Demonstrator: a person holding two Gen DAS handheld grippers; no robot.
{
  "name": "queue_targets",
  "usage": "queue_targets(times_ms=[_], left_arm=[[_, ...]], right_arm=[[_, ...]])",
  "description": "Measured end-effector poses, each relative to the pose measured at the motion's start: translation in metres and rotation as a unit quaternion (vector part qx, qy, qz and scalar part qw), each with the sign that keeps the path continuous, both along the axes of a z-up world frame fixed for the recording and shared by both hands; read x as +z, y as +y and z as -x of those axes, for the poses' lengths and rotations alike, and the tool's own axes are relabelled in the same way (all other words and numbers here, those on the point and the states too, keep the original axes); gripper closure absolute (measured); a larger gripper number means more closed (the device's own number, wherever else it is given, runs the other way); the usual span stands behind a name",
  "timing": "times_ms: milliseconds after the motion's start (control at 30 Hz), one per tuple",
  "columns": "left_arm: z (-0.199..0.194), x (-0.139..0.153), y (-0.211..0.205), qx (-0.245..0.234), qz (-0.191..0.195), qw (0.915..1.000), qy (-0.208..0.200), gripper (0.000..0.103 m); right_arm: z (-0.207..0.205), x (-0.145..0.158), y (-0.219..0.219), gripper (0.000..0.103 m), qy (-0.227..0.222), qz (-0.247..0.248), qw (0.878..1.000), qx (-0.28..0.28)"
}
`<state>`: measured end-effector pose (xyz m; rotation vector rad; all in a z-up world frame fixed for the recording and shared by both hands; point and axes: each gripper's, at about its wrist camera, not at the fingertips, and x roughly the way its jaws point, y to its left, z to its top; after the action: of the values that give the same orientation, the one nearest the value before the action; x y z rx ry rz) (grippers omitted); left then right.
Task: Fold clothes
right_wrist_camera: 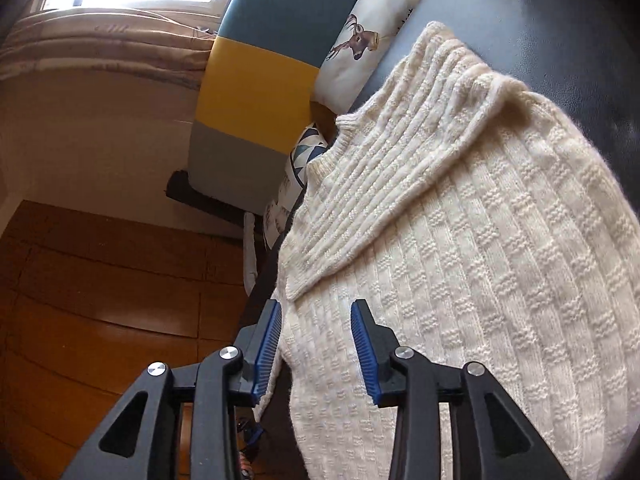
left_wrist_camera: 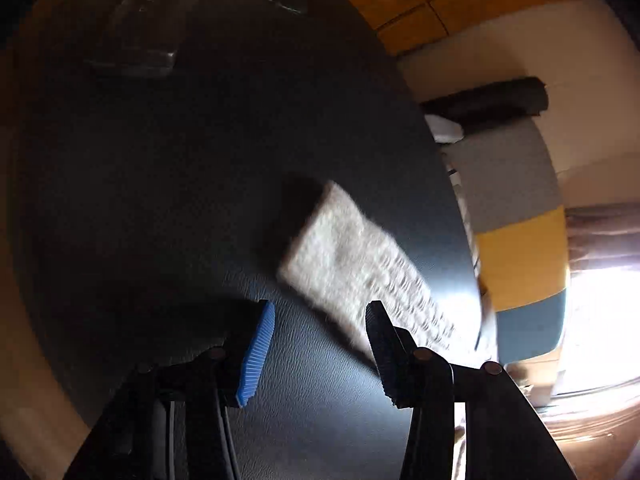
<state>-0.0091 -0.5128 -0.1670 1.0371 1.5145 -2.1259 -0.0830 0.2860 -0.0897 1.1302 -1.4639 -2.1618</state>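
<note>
A cream knitted sweater [right_wrist_camera: 480, 240] lies spread on the dark table [right_wrist_camera: 560, 20], with one ribbed sleeve [right_wrist_camera: 380, 160] folded slantwise across its body. My right gripper [right_wrist_camera: 316, 344] hovers at the sweater's left edge near the table's rim. It is open, and the knit lies between and under its blue pads [right_wrist_camera: 266, 348] without being pinched. In the left wrist view the sweater [left_wrist_camera: 360, 264] is a blurred pale strip on the dark table [left_wrist_camera: 180, 200]. My left gripper [left_wrist_camera: 320, 344] is open over bare tabletop beside that strip, with nothing between its fingers.
A chair with a teal, yellow and grey back [right_wrist_camera: 256, 80] stands against the table's edge, holding a deer-print cushion [right_wrist_camera: 360, 44] and a patterned one [right_wrist_camera: 304, 156]. Wooden floor [right_wrist_camera: 100, 280] lies beyond the rim. A dim flat object [left_wrist_camera: 136, 40] rests at the table's far side.
</note>
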Motion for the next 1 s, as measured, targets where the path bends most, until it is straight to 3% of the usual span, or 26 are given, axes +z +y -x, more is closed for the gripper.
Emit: queue_targets(times_ms=[167,367,433,467,633,833,1000], left_arm=[[0.014,-0.003,0.003,0.015,0.011,0.9998,-0.005,0.055],[0.014,-0.009,-0.003,0.054,-0.010,0.9985,0.004,0.055],[0.016,-0.009,-0.001,0.062,-0.003,0.9981,-0.009,0.069],[0.017,-0.011,0.000,0.064,0.000,0.9978,-0.017,0.093],[0.024,-0.005,0.008,0.057,0.013,0.9981,-0.019,0.096],[0.059,0.037,0.052,-0.004,0.033,0.9991,0.025,0.096],[0.113,0.079,0.122,-0.095,0.052,0.9921,0.063,0.096]], right_arm=[[0.003,0.016,-0.027,0.066,0.015,-0.038,0.999,0.031],[0.011,0.018,-0.052,0.066,0.015,-0.085,0.994,0.063],[0.014,0.014,-0.056,0.066,0.010,-0.107,0.992,0.072],[0.015,0.013,-0.058,0.066,0.009,-0.117,0.990,0.077],[0.024,0.006,-0.056,0.066,0.001,-0.159,0.983,0.088],[0.040,-0.013,-0.042,0.066,-0.030,-0.175,0.980,0.089],[0.042,-0.015,-0.047,0.066,-0.019,-0.220,0.969,0.114]])
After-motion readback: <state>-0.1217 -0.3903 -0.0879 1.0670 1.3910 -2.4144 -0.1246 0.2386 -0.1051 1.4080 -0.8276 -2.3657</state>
